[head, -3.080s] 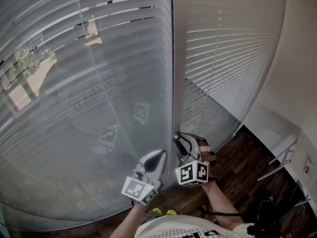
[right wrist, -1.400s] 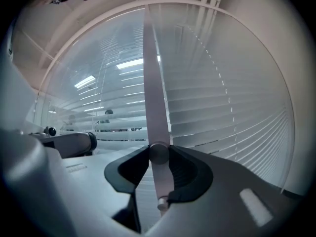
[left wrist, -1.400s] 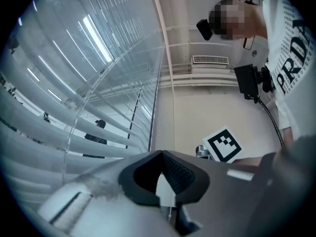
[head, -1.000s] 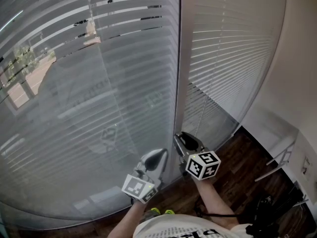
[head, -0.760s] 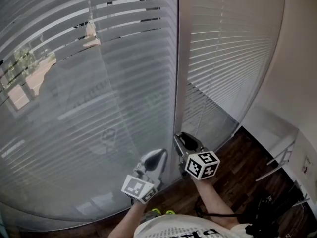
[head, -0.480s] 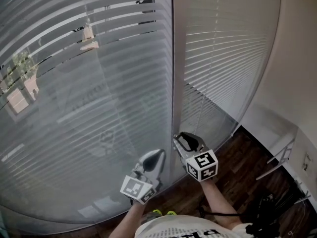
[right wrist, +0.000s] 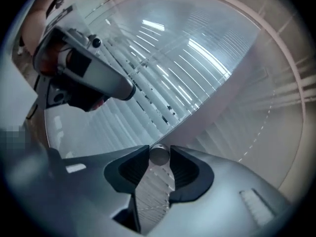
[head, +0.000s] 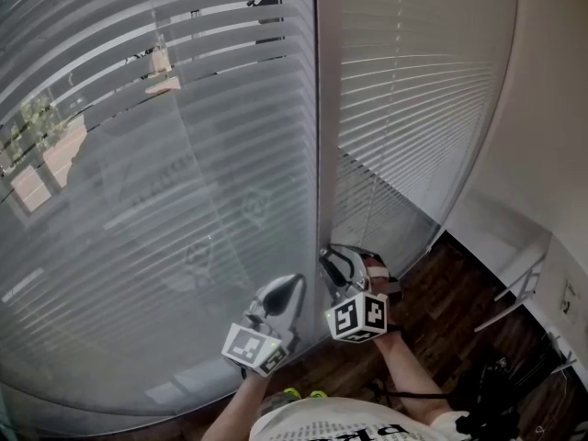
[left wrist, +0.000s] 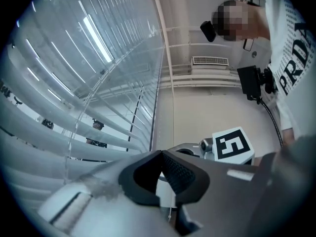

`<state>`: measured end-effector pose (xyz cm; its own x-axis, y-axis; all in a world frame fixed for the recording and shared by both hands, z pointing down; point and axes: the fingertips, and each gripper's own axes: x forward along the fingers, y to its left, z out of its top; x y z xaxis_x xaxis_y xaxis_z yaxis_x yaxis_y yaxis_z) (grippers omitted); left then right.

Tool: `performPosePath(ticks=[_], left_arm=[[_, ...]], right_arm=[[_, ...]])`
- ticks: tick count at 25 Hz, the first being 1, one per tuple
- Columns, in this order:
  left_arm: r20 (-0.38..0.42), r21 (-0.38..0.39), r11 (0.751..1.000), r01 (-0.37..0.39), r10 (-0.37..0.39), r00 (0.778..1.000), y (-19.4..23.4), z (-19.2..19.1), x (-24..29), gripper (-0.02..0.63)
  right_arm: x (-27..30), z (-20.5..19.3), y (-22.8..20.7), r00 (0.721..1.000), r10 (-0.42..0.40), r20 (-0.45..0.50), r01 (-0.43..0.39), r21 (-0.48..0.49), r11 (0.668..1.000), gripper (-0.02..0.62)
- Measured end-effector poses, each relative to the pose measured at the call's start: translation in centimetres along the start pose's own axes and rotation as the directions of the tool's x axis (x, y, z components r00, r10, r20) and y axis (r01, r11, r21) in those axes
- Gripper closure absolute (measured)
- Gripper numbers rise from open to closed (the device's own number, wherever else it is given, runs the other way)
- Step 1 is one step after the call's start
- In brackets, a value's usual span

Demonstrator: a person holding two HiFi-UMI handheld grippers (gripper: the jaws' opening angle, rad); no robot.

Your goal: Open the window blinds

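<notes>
Twisting the wand on the blinds, slats not fully open yet

The blinds hang right in front of me on both sides of the frame post. The left set is tilted enough that I get a bit of outside through it, while the right set looks closed. My right gripper is clamped on the round bottom end of the tilt wand, gripping it end-on, which seems like the right spot. It looks like a light, stiff, smooth rod, so I'd guess it slips if I squeeze lazily. The slats look thin and bendy, so I'm leaving those alone. My left gripper has its jaws together just beside the right one, and I can't make out anything pinched in it. Dark wood floor below.
</notes>
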<state>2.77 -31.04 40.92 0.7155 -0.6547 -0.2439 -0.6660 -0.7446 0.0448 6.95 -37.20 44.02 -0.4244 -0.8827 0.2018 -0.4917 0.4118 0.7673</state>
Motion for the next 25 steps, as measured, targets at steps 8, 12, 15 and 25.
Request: performPosePath(ticks=[8,12,15,25], left_arm=[[-0.008,-0.011,1.0,-0.014,0.014,1.0,0.48,-0.22,0.0,0.614],[-0.014,-0.014,1.0,-0.014,0.014,1.0,0.4,-0.4,-0.06,0.614],[-0.011,-0.009,1.0,-0.01,0.01,1.0,0.32,-0.36,-0.01,0.614],[-0.014,-0.011,1.0,-0.013,0.013,1.0,0.25,-0.43,-0.13,0.614]], right_arm=[[0.61,-0.26,-0.05,1.0,-0.024,-0.004,0.024,-0.075,0.997,0.471],[0.52,-0.22,-0.02,0.999,-0.033,0.0,0.033,-0.047,0.998,0.471],[0.47,-0.2,-0.07,0.999,-0.038,0.005,0.038,-0.011,0.999,0.471],[0.38,-0.31,-0.57,0.998,-0.017,0.067,-0.003,0.284,0.959,0.471]])
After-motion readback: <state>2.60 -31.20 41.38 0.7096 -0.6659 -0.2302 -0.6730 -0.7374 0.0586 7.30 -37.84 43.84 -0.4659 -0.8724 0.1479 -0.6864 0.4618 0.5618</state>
